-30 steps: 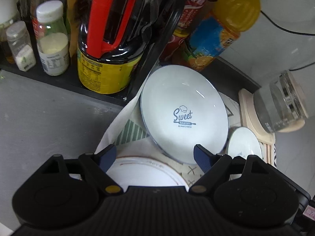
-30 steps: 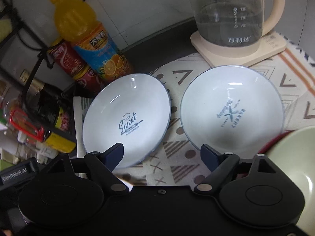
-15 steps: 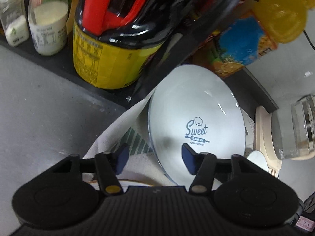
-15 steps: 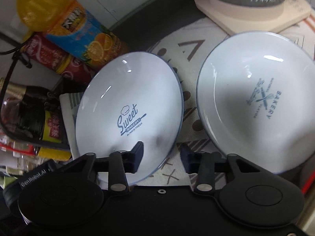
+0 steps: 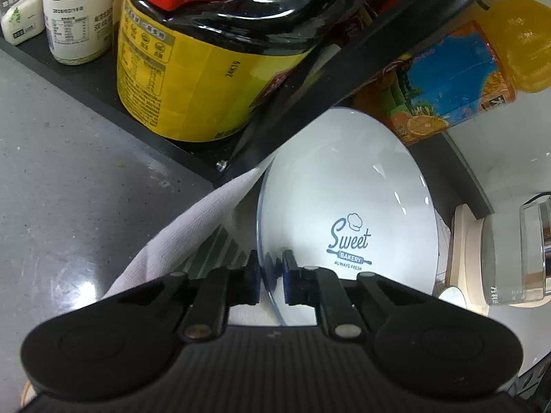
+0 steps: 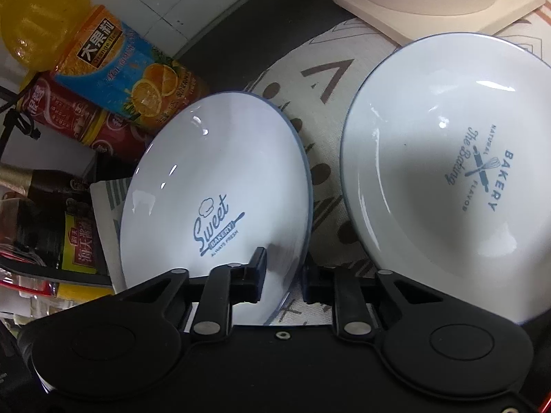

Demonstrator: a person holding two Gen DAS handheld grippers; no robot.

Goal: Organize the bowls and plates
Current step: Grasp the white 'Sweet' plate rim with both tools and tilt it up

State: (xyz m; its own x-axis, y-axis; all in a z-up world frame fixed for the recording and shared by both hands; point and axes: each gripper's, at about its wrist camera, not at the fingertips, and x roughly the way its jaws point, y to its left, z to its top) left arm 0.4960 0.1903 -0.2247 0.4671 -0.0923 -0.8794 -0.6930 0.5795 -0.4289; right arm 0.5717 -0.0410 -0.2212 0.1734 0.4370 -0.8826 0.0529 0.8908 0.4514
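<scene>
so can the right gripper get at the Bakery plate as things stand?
Probably not right now: the right gripper straddles the rim of the Sweet plate, which the left gripper also straddles. The Bakery plate lies uncovered just beside it on the cloth, so letting go first should free it.

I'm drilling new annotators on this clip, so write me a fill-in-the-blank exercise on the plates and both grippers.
1. The left gripper and the right gripper both close on the rim of the plate printed with the word ____.
2. The second plate, right of it in the right wrist view, is printed "The Baking ____".
3. The bottle behind the gripped plate has a blue label showing the fruit ____.

Missing words: Sweet; Bakery; oranges
</scene>
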